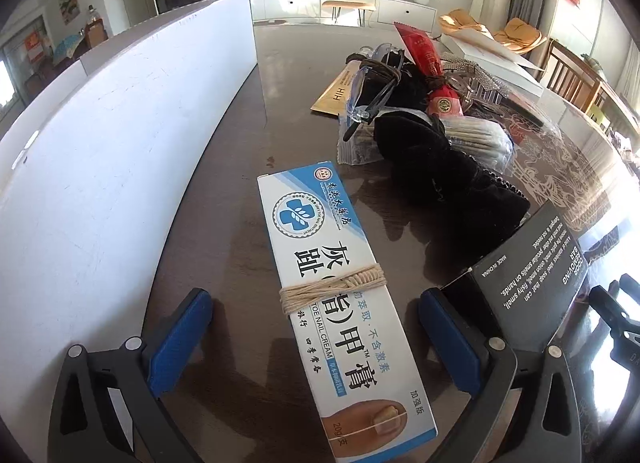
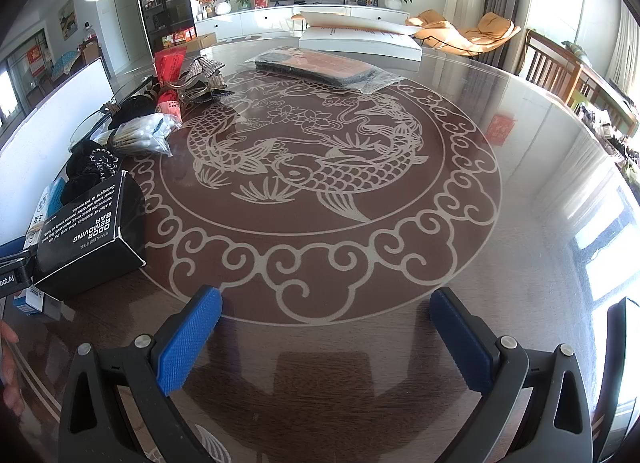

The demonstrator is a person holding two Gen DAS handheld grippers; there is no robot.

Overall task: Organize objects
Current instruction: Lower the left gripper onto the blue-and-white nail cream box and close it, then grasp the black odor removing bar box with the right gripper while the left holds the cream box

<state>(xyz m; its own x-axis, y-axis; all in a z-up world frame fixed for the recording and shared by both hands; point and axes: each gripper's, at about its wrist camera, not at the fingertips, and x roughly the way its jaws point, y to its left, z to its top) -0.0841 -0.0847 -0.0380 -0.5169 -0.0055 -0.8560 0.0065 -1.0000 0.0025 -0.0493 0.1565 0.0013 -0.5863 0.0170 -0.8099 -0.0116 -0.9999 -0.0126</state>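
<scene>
Your left gripper [image 1: 316, 343] is spread wide, with the toe nail cream box [image 1: 340, 303] lying flat on the table [image 1: 224, 191] between the two blue pads [image 1: 180, 339]. Neither pad touches the box, there's bare table on both sides of it. The box is white and blue with a loop of pale twine [image 1: 332, 291] wrapped around its middle.

Taking that cream box as your landmark: the big white panel [image 1: 120, 143] stands upright off to its left, running away toward the far side of the room. Just to its right sits the black odor-removing bar box [image 1: 532, 263], close beside your right-hand pad. Beyond the far end of the cream box there's a heap of stuff: black fabric [image 1: 440, 167], clear safety glasses [image 1: 372, 91] resting on top, a red packet [image 1: 420, 51] and a bag of cotton swabs [image 1: 476, 139].

Your right gripper [image 2: 324, 339] is also spread open and holds nothing, it hovers over the fish pattern [image 2: 320, 167] on the tabletop, well to the right of the cream box. In that view, the black box [image 2: 88, 243] mostly hides the cream box, only a sliver shows at the left edge.
</scene>
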